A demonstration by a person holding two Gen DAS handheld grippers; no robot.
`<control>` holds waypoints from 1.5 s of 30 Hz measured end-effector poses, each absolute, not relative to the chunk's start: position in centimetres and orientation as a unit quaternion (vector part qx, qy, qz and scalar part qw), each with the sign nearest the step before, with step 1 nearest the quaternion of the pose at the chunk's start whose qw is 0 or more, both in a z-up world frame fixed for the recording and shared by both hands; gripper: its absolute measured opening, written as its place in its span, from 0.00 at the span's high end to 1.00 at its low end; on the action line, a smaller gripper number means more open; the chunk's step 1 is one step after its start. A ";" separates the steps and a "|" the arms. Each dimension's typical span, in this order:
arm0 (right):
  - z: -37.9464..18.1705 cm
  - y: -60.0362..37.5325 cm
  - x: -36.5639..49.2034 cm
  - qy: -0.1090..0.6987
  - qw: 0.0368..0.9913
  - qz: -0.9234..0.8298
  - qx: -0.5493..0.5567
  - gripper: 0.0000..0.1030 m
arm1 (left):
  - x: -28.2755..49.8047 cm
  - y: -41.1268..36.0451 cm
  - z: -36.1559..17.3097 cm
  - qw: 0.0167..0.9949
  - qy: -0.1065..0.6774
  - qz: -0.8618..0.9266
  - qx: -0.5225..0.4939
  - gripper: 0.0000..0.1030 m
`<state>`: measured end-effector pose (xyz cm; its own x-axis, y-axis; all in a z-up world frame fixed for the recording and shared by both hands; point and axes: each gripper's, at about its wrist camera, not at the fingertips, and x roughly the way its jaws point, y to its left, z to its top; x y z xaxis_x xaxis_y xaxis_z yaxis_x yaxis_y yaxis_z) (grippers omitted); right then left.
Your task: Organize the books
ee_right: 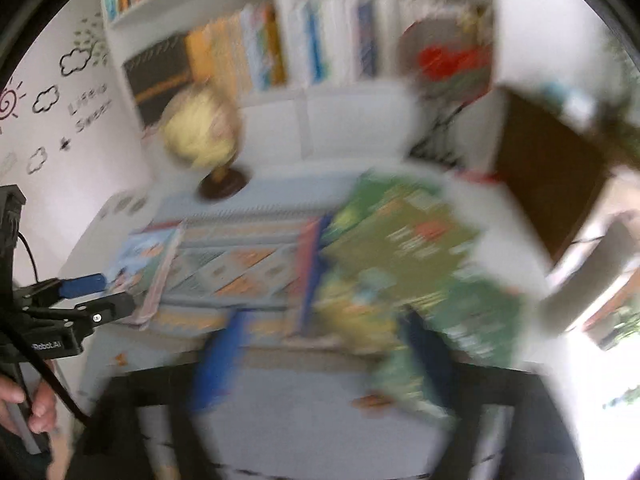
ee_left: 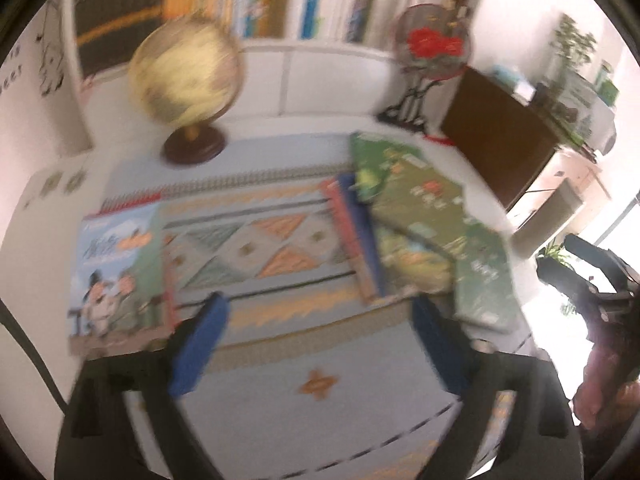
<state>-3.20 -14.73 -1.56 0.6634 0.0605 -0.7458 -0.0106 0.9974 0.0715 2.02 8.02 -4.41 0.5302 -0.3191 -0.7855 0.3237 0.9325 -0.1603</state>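
Note:
In the left wrist view my left gripper (ee_left: 320, 336) is open over the patterned mat (ee_left: 260, 248), with nothing between its blue pads (ee_left: 200, 344). A cartoon-cover book (ee_left: 116, 276) lies flat at the mat's left edge. A loose pile of green books (ee_left: 420, 216) overlaps a red and blue book (ee_left: 352, 236) on the right. The right wrist view is blurred. There my right gripper (ee_right: 324, 356) is open and empty above the mat, near the green books (ee_right: 400, 240). The left gripper (ee_right: 104, 294) shows at the left, beside the cartoon-cover book (ee_right: 140, 264).
A globe (ee_left: 186, 68) and a round fan with red flowers (ee_left: 436, 44) stand at the back of the table. Behind them is a white shelf of upright books (ee_left: 300, 0). A brown cabinet (ee_left: 500, 136) is to the right. A person's hand (ee_left: 600, 384) shows at the right edge.

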 end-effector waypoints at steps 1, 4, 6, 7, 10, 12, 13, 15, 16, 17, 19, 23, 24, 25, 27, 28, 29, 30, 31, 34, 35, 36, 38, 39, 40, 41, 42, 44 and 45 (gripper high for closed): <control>-1.2 -16.4 -3.8 0.411 0.911 0.009 0.018 0.00 | 1.7 6.4 -4.2 0.878 0.438 -0.194 0.000 0.01; -2.5 -20.6 -4.8 0.433 0.901 -0.025 0.012 0.00 | 1.4 2.1 -4.9 0.874 0.434 -0.217 0.005 0.01; -3.9 -22.8 -5.3 0.450 0.892 -0.041 0.028 0.00 | 1.4 -1.2 -6.2 0.866 0.444 -0.229 0.021 0.01; -4.5 -24.0 -5.8 0.455 0.888 -0.043 0.041 0.00 | 1.4 -2.5 -6.8 0.860 0.452 -0.236 0.026 0.01; -7.7 -27.0 -5.8 0.485 0.869 -0.048 0.087 0.01 | 2.0 -5.7 -9.5 0.834 0.480 -0.270 0.021 0.01; -9.5 -28.1 -5.8 0.498 0.859 -0.048 0.108 0.07 | 2.6 -7.2 -11.3 0.816 0.501 -0.288 0.011 0.01; -10.5 -28.8 -5.7 0.508 0.852 -0.047 0.118 0.15 | 3.1 -8.0 -12.4 0.804 0.515 -0.296 0.007 0.01; -12.1 -29.7 -5.3 0.522 0.839 -0.043 0.146 0.23 | 3.8 -9.6 -14.2 0.787 0.537 -0.304 0.010 0.02; -12.8 -30.2 -5.3 0.525 0.834 -0.039 0.164 0.27 | 4.0 -10.2 -14.8 0.783 0.539 -0.310 0.014 0.02; -13.4 -30.6 -5.2 0.528 0.829 -0.035 0.180 0.28 | 4.2 -10.9 -15.4 0.779 0.540 -0.318 0.017 0.02; -14.4 -31.3 -4.8 0.533 0.821 -0.032 0.201 0.28 | 4.5 -11.8 -16.2 0.769 0.548 -0.329 0.016 0.04; -15.6 -31.6 -4.0 0.540 0.817 -0.034 0.201 0.35 | 4.9 -12.9 -17.9 0.747 0.567 -0.347 0.009 0.27; -15.8 -31.4 -3.7 0.543 0.817 -0.038 0.189 0.35 | 5.0 -13.1 -18.3 0.742 0.572 -0.349 0.009 0.31; -16.0 -31.3 -3.5 0.545 0.818 -0.043 0.179 0.36 | 4.9 -13.3 -18.6 0.738 0.577 -0.351 0.010 0.35; -16.4 -31.3 -3.3 0.547 0.818 -0.050 0.170 0.36 | 4.7 -13.4 -18.7 0.741 0.573 -0.350 0.015 0.35; -16.6 -31.4 -3.2 0.547 0.818 -0.050 0.171 0.36 | 4.6 -13.4 -18.7 0.742 0.570 -0.352 0.015 0.35; -16.8 -31.6 -3.2 0.547 0.817 -0.054 0.174 0.36 | 4.5 -13.3 -18.7 0.742 0.568 -0.355 0.013 0.35; -17.1 -31.7 -3.2 0.548 0.816 -0.058 0.175 0.36 | 4.5 -13.2 -18.9 0.740 0.570 -0.356 0.007 0.35; -17.4 -31.8 -3.1 0.548 0.815 -0.060 0.176 0.39 | 4.5 -13.2 -19.1 0.735 0.576 -0.357 -0.002 0.41; -18.3 -32.0 -2.8 0.558 0.806 -0.061 0.186 0.46 | 4.4 -13.5 -19.8 0.725 0.588 -0.358 -0.016 0.48; -18.5 -32.0 -2.7 0.560 0.804 -0.059 0.189 0.46 | 4.2 -13.6 -19.8 0.728 0.585 -0.356 -0.011 0.48; -18.4 -31.9 -2.8 0.557 0.807 -0.062 0.186 0.46 | 4.1 -13.7 -19.8 0.732 0.582 -0.355 -0.007 0.48; -18.4 -31.6 -2.9 0.558 0.808 -0.062 0.180 0.46 | 3.7 -14.0 -19.6 0.737 0.575 -0.354 0.003 0.48; -18.3 -31.6 -3.0 0.558 0.809 -0.059 0.178 0.45 | 3.5 -14.0 -19.3 0.739 0.572 -0.355 0.009 0.48; -18.2 -31.6 -3.0 0.557 0.809 -0.055 0.178 0.45 | 3.3 -14.1 -19.1 0.738 0.572 -0.358 0.015 0.48; -18.1 -31.6 -3.1 0.558 0.810 -0.047 0.177 0.45 | 2.9 -14.2 -18.8 0.735 0.572 -0.363 0.028 0.48; -18.0 -31.5 -3.2 0.558 0.810 -0.042 0.177 0.44 | 2.6 -14.2 -18.6 0.734 0.570 -0.367 0.038 0.48; -17.4 -31.2 -3.6 0.555 0.812 -0.021 0.179 0.44 | 1.3 -13.7 -17.9 0.736 0.562 -0.373 0.063 0.48; -17.0 -30.9 -3.7 0.552 0.815 -0.009 0.176 0.44 | 0.8 -13.5 -17.7 0.734 0.562 -0.376 0.068 0.48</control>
